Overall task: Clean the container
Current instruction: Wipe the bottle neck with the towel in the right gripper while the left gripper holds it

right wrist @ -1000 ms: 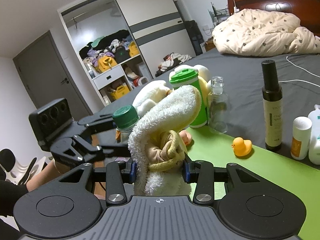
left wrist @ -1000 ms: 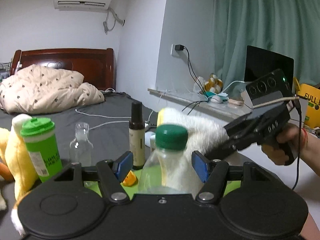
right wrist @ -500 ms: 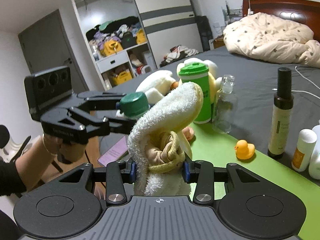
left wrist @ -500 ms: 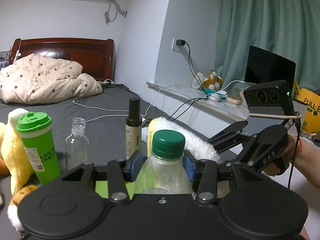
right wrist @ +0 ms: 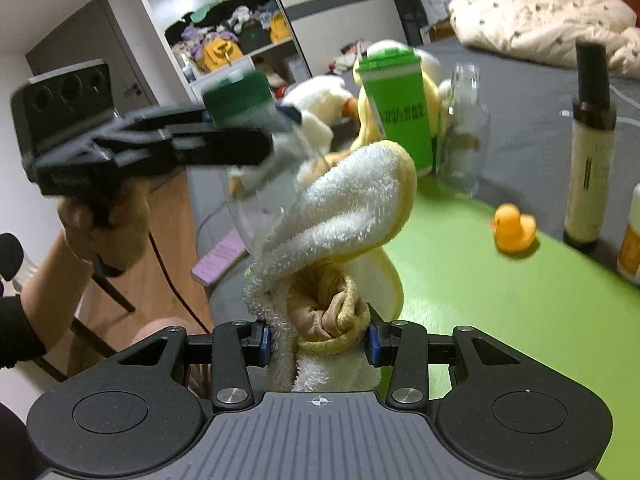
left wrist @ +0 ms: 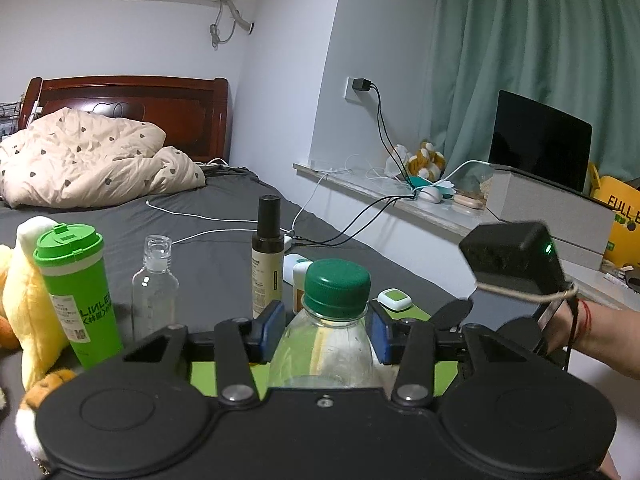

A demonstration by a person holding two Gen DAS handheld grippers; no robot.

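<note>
My left gripper [left wrist: 326,330] is shut on a clear plastic bottle with a green cap [left wrist: 326,336], held upright off the table. In the right wrist view the same bottle [right wrist: 256,152] is lifted and blurred, with the left gripper [right wrist: 248,120] around its neck. My right gripper [right wrist: 318,340] is shut on a white and yellow towel [right wrist: 340,216]. The towel's top lies against the bottle's lower body. The right gripper's body [left wrist: 516,264] shows low at the right of the left wrist view.
A green mat [right wrist: 500,292] holds a rubber duck [right wrist: 514,228], a green tumbler [left wrist: 76,292], an empty glass bottle [left wrist: 154,284], a dark spray bottle [left wrist: 267,256] and small white bottles [left wrist: 298,276]. A plush toy [left wrist: 24,300] sits left. A bed lies behind.
My left gripper closed on the bottle and lifted it. The right gripper dropped lower and brought the towel against the bottle's side.
</note>
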